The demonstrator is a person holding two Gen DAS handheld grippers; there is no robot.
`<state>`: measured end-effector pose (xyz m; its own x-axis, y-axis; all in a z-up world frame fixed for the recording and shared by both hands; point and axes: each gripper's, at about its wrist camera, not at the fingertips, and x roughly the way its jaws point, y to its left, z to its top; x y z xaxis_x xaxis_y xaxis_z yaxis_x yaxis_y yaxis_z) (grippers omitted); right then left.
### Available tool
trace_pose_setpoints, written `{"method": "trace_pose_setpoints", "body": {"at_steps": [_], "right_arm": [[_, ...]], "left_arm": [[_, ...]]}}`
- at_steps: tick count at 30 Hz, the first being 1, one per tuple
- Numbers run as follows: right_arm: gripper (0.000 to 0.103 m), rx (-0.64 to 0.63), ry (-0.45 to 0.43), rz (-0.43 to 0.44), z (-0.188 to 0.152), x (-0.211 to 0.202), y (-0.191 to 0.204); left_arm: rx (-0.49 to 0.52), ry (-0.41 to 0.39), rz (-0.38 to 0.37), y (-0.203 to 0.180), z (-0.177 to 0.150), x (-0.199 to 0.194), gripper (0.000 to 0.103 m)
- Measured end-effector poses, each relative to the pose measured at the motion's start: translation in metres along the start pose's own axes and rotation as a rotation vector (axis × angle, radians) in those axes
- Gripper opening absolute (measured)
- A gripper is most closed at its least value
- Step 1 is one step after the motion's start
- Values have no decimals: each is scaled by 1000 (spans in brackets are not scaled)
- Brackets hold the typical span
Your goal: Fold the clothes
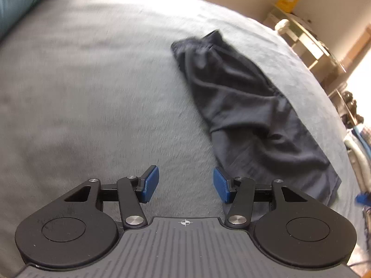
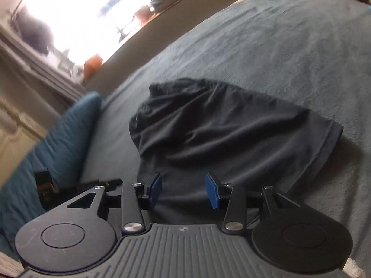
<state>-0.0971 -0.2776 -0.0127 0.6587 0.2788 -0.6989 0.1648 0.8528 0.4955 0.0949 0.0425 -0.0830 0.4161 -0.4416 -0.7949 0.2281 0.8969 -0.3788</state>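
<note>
Grey fleece blanket (image 1: 92, 81) covers the bed, with a teal pillow (image 2: 58, 139) off to the left of the right gripper (image 2: 183, 190). Dark garment (image 1: 250, 111) lies rumpled ahead and to the right of the left gripper (image 1: 185, 184), whose blue pads stand parted over bare blanket. Right gripper's jaws gape too, nothing pinched, hovering just over the garment's near edge.
</note>
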Motion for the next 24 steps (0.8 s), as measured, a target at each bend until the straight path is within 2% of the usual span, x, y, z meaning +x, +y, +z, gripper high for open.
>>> {"method": "trace_pose_setpoints", "body": {"at_steps": [6, 9, 14, 17, 20, 24], "right_arm": [[44, -607, 199, -199, -58, 59, 87], [43, -839, 263, -321, -87, 80, 101], [38, -1027, 344, -448, -113, 112, 93], [32, -1025, 350, -436, -114, 113, 89], [32, -1035, 359, -447, -113, 112, 93], [35, -1142, 351, -465, -124, 112, 103]], "left_arm": [[-31, -2, -44, 6, -11, 6, 52], [-25, -4, -63, 7, -12, 13, 52], [-51, -10, -109, 14, -9, 21, 52], [-58, -24, -143, 18, -5, 24, 52], [-89, -58, -186, 23, 8, 28, 52], [-174, -138, -243, 36, 44, 37, 53]]}}
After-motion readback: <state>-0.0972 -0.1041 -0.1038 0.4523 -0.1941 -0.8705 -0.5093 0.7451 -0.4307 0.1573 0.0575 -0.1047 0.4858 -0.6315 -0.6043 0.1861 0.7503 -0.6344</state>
